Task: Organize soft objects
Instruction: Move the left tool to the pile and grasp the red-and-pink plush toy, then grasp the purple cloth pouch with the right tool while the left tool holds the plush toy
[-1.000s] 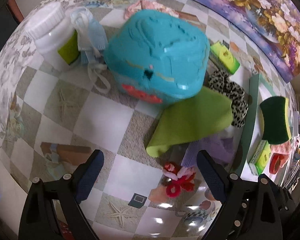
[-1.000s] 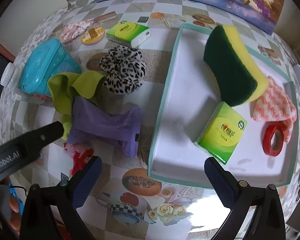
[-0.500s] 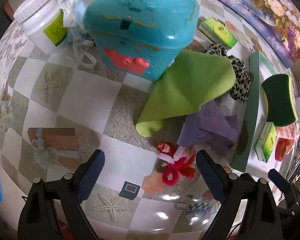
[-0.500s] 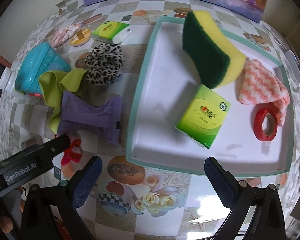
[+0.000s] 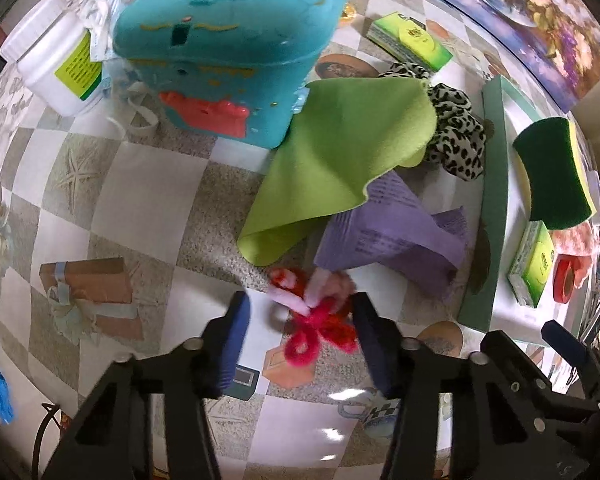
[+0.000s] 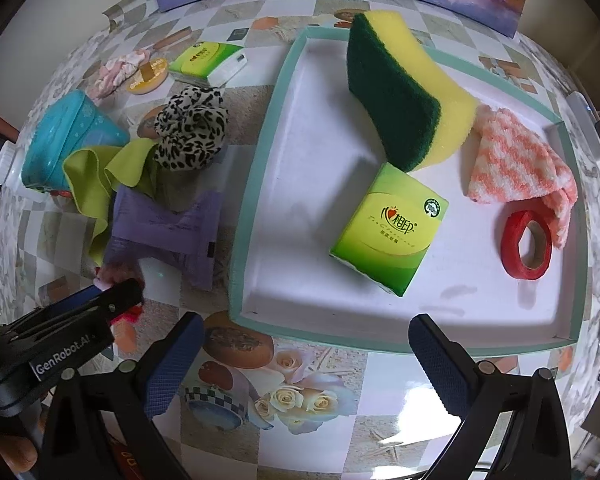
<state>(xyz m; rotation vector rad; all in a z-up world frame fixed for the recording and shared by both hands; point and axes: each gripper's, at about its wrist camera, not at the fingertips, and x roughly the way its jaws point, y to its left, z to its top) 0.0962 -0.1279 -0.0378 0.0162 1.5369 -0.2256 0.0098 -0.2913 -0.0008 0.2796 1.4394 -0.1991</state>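
Left hand-held gripper (image 5: 300, 332) closing around fuzzy red-pink chenille loops (image 5: 316, 320); right hand-held gripper (image 6: 300, 364) wide, empty.

This looks like a home, at a table in a living or eating room. The table (image 6: 324, 396) has a shiny plastic cover with squares and pictures of roses, cups and starfish. A flower painting (image 5: 512, 12) leans at the back edge. Everyday house things lie about: a dish sponge (image 6: 404, 92), tissue packs (image 6: 388, 228), a fuzzy pink cloth (image 6: 516, 164), a leopard hair tie (image 6: 192, 128) and a white jar (image 5: 52, 68) (the kind pills come in).
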